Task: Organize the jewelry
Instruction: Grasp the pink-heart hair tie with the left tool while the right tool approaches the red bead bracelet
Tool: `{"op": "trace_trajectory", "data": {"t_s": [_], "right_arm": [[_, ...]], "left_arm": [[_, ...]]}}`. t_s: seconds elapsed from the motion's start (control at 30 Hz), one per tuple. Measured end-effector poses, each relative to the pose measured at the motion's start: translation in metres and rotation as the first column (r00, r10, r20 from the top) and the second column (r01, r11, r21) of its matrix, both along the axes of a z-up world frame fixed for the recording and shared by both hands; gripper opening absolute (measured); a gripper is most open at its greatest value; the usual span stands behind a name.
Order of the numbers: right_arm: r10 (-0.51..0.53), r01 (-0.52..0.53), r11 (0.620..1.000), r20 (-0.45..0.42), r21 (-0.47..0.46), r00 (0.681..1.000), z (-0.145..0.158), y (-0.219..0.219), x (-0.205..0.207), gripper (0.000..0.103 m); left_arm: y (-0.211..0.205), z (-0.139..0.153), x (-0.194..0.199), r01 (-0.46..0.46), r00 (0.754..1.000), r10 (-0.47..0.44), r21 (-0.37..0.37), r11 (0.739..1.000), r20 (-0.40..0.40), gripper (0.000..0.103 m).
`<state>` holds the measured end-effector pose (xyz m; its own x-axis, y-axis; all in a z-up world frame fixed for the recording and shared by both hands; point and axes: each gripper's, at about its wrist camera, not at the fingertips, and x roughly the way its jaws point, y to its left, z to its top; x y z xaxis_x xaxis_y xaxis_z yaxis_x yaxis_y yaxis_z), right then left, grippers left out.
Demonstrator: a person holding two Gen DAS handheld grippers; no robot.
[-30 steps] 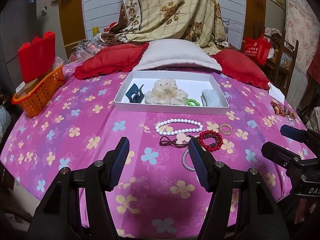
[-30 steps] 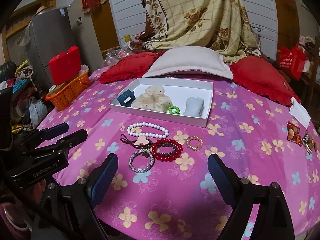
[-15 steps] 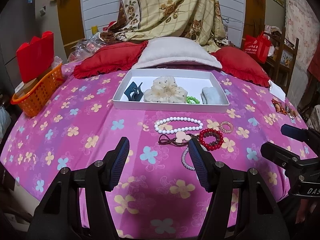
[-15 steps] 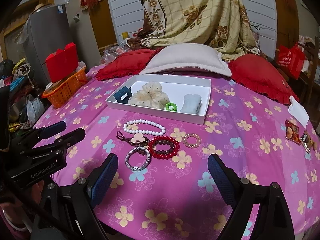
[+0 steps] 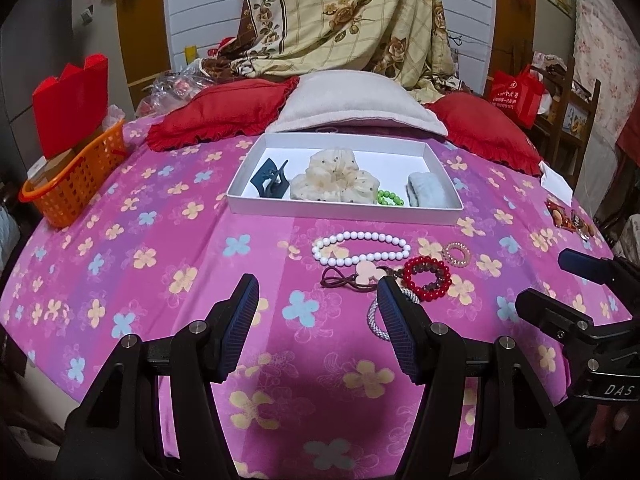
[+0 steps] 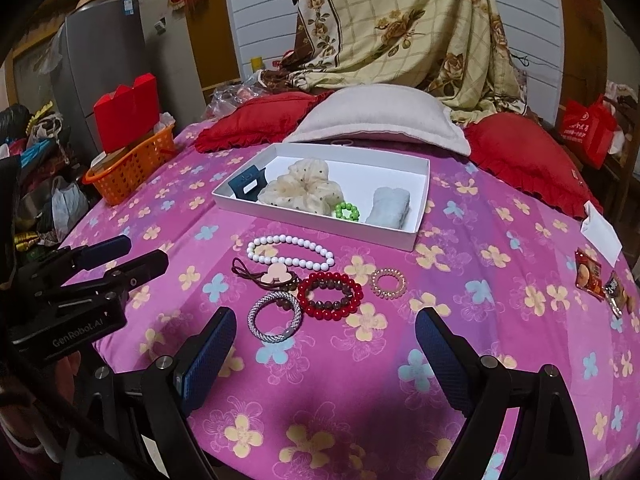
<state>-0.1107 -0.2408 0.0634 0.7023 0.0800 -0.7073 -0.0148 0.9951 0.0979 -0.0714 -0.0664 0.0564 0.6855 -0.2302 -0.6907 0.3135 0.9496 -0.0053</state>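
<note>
A white tray (image 5: pixel 344 210) (image 6: pixel 320 222) on the pink flowered bedspread holds a blue hair claw (image 5: pixel 270 180), a cream scrunchie (image 5: pixel 334 182), a green bead bracelet (image 6: pixel 346 211) and a pale blue roll (image 6: pixel 389 205). In front of it lie a white bead necklace (image 6: pixel 290 252), a brown hair tie with a pink charm (image 6: pixel 276 274), a red bead bracelet (image 6: pixel 330 295), a silver bangle (image 6: pixel 274 317) and a gold coil tie (image 6: pixel 387 282). My left gripper (image 5: pixel 316 298) is open and empty, near the hair tie. My right gripper (image 6: pixel 324 322) is open and empty, just short of the bangle.
An orange basket (image 5: pixel 72 184) with a red box stands at the far left. Red and grey pillows (image 5: pixel 352 104) lie behind the tray. Snack packets (image 6: pixel 598 280) and a white card (image 6: pixel 602 232) lie at the right edge.
Both views have crept slightly forward and lower toward the loose jewelry. Nothing on the bed has moved. Both grippers stay open.
</note>
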Motion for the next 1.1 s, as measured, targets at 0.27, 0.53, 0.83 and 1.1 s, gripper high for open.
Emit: {"op": "trace_trajectory", "data": {"t_s": [0.27, 0.53, 0.83, 1.1], "right_arm": [[0.013, -0.013, 0.999, -0.013, 0.036, 1.0, -0.02, -0.014, 0.009, 0.089], [0.054, -0.052, 0.998, -0.064, 0.024, 0.996, -0.049, -0.014, 0.035, 0.066], [0.067, -0.064, 0.997, -0.109, 0.034, 0.992, -0.069, -0.016, 0.067, 0.054], [0.068, -0.064, 0.997, -0.138, 0.034, 0.988, -0.083, -0.017, 0.089, 0.049]], "left_arm": [[0.036, -0.021, 0.015, 0.021, 0.994, -0.028, -0.063, 0.998, -0.109, 0.062], [0.05, -0.042, 0.036, -0.016, 0.982, -0.006, -0.112, 0.994, -0.191, 0.062], [0.007, -0.066, 0.064, 0.109, 0.965, -0.126, -0.081, 0.991, -0.231, 0.062], [-0.011, -0.07, 0.096, 0.075, 0.954, -0.117, -0.161, 0.984, -0.274, 0.075]]}}
